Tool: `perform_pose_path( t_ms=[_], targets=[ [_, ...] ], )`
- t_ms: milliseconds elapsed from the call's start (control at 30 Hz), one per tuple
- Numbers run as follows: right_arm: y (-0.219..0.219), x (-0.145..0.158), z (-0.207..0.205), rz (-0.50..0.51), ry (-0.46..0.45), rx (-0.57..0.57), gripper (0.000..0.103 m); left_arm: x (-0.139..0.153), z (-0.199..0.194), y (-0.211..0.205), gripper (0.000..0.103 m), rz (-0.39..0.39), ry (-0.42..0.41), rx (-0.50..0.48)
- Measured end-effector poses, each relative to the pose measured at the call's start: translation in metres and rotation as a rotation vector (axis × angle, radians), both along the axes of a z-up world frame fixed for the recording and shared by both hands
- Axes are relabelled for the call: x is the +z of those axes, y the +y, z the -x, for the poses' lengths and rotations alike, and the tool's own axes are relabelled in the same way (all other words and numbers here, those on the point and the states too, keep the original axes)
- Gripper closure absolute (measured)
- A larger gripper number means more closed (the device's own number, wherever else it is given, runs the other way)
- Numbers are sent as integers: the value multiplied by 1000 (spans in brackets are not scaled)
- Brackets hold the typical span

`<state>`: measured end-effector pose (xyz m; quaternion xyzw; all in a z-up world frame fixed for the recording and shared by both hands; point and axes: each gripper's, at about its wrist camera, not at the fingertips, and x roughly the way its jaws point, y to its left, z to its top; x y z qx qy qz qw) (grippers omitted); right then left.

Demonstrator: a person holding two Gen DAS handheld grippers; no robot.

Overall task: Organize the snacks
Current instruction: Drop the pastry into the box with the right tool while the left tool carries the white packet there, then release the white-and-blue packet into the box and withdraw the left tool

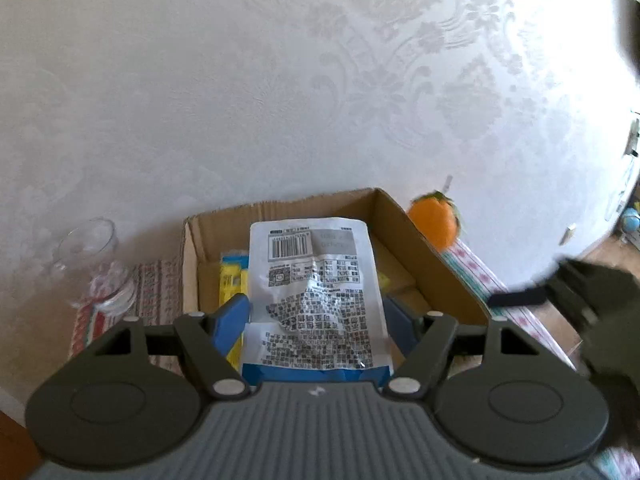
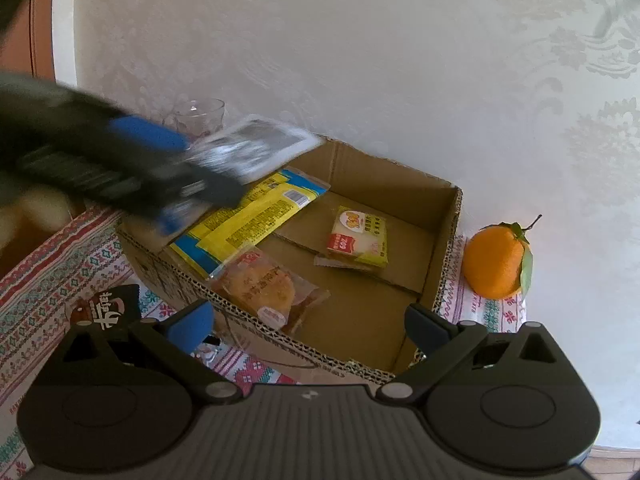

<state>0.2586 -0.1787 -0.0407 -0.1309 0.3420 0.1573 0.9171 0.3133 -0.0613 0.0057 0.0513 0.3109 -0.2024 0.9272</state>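
Note:
My left gripper [image 1: 320,320] is shut on a white and blue snack packet [image 1: 316,292] and holds it over the open cardboard box [image 1: 436,264]. From the right wrist view the left gripper [image 2: 188,168] is blurred, with the packet [image 2: 256,148] above the box's left side. In the box [image 2: 448,216] lie yellow and blue packets [image 2: 248,216], a clear-wrapped pastry [image 2: 264,284] and a small yellow snack pack [image 2: 358,236]. My right gripper [image 2: 316,320] is open and empty just in front of the box's near wall. A dark snack packet [image 2: 108,308] lies on the cloth by its left finger.
An orange [image 2: 496,264] with leaves sits right of the box, near the wall; it also shows in the left wrist view [image 1: 434,220]. A glass [image 1: 92,264] stands left of the box. A patterned cloth [image 2: 48,280] covers the table. The wallpapered wall [image 1: 280,80] is close behind.

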Motion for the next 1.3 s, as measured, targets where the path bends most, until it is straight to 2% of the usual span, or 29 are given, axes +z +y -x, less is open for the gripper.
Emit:
perform_pose_path(
  t_ms=[167, 300, 367, 467, 867, 1133, 1300],
  targets=[
    [-5, 1, 1, -6, 1, -18, 0, -14, -46, -16, 29, 20, 65, 3],
    [-7, 3, 3, -13, 0, -29, 0, -28, -64, -21, 19, 3, 76, 76],
    [-9, 5, 7, -19, -2, -30, 0, -31, -64, -18, 17, 13, 88, 86],
    [-10, 8, 14, -27, -11, -32, 0, -29, -50, -8, 12, 31, 87, 84],
    [-7, 16, 59, -74, -8, -65, 0, -1, 34, 15, 6, -45, -52, 98],
    [-2, 5, 106, -96, 8, -95, 0, -20, 99, 34, 6, -84, -56, 129],
    [4, -9, 127, -111, 51, -110, 0, -37, 131, 47, 6, -62, -30, 177]
  ],
)
